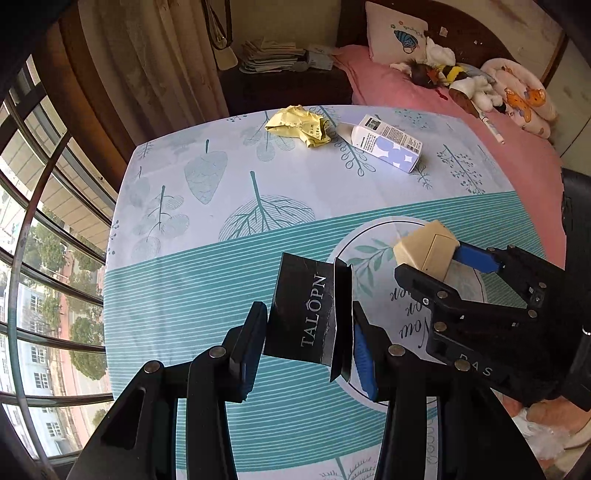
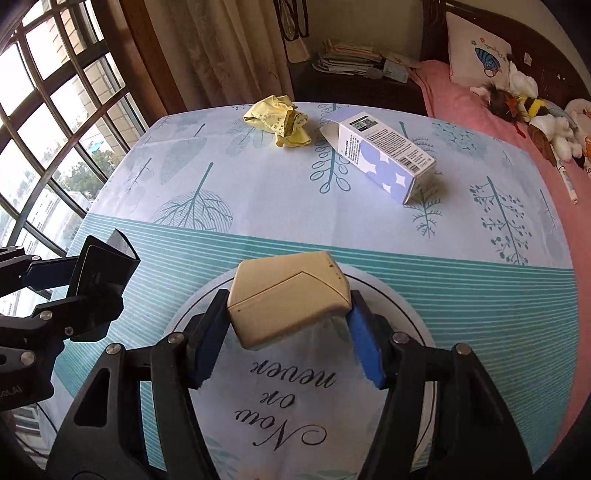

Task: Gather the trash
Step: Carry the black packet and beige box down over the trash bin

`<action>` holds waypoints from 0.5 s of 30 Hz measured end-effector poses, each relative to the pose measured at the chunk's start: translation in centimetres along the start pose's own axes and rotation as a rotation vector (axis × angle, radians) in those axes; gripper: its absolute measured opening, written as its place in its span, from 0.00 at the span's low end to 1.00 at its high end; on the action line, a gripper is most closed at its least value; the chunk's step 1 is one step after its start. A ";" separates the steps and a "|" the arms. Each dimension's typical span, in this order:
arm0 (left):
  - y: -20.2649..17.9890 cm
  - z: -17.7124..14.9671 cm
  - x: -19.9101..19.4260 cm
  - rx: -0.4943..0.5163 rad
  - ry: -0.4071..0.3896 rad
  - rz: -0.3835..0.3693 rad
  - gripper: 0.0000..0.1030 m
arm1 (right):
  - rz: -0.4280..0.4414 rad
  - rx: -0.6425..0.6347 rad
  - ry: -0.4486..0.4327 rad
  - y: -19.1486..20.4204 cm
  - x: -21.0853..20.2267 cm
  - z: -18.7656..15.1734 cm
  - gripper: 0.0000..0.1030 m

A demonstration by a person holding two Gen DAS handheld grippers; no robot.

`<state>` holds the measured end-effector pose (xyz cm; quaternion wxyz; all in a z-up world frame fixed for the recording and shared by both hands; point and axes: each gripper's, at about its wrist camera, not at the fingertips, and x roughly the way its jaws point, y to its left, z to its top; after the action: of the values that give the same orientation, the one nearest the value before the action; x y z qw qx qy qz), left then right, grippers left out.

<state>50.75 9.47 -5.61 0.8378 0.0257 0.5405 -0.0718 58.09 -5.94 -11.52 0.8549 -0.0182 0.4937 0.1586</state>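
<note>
Two hand-held grippers work over a table covered in a pale blue and teal leaf-print cloth bearing a round emblem with the words "Now or never". The left gripper is clamped on a flattened black cardboard box printed with silver lettering, held clear of the cloth just to the window side of the emblem. The right gripper has its blue-padded fingers pressed against both ends of a small beige rounded-corner carton, directly above the emblem.

Two more pieces of trash lie on the cloth well beyond the emblem, toward the far edge: a crumpled ball of yellow paper and, just beside it on the bed side, an open white and lavender rectangular carton with a barcode lying on its side. The two do not touch.

Past the table on that same side runs a bed with a pink sheet, where a white cushion and soft toys rest. Opposite, a barred window looks onto buildings and trees.
</note>
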 end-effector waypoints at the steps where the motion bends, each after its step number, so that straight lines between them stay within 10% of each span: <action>1: -0.5 -0.6 -0.7 0.007 -0.007 0.004 0.42 | 0.005 0.008 -0.006 -0.1 -0.8 -0.5 0.58; 15: -9.3 -12.2 -13.0 0.061 -0.092 0.026 0.42 | 0.065 0.043 -0.067 0.6 -17.1 -11.6 0.58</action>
<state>33.15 2.98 1.49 0.8616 0.0550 0.4985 -0.0785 40.27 -11.92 -2.84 0.8655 0.0214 0.4684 0.1760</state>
